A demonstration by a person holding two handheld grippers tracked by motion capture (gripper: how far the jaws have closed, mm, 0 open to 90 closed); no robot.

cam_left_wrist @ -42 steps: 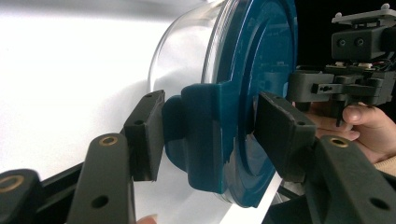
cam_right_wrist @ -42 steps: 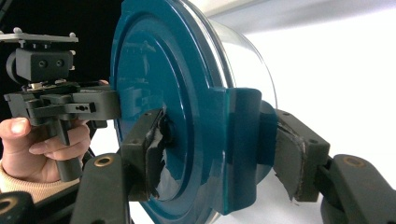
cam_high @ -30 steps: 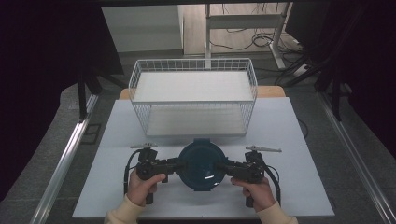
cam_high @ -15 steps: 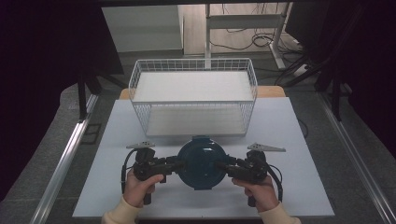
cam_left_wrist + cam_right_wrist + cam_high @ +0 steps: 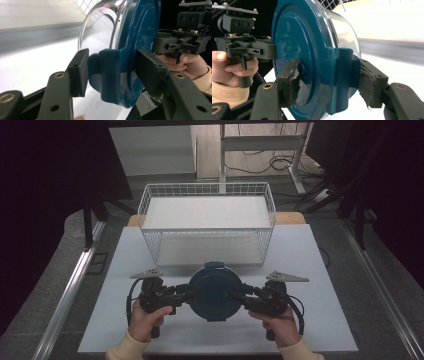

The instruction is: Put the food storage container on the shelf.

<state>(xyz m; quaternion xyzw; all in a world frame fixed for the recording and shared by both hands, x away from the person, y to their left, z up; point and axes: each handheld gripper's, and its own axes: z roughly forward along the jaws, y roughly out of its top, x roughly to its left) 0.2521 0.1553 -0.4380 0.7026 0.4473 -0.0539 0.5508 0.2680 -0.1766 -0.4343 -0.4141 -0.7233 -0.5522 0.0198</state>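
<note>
A round container with a dark teal lid [image 5: 215,291] sits between two handheld grippers above the near half of a white table [image 5: 320,270], just in front of a white wire basket [image 5: 207,222]. In the left gripper view the container's body is clear, with the teal lid [image 5: 140,37] on top and a teal side latch [image 5: 110,72] folded over the rim. The left gripper [image 5: 186,295] closes its two black jaws on that latch, one pad on the lid face and the other against the latch's outer side on the body. In the right gripper view the right gripper [image 5: 329,82] clamps the opposite latch [image 5: 342,80] in the same way; its pads [image 5: 294,82] look worn and torn at the edges. The container [image 5: 312,50] is seen with its lid facing away from the table surface in both gripper views.

The person's left hand [image 5: 145,317] and right hand [image 5: 277,322] grasp the gripper handles at the table's near edge, cream sleeves at the wrists. A grey three-cornered plate tops each gripper. The basket stands empty at the table's far side, with dark floor and cables beyond.
</note>
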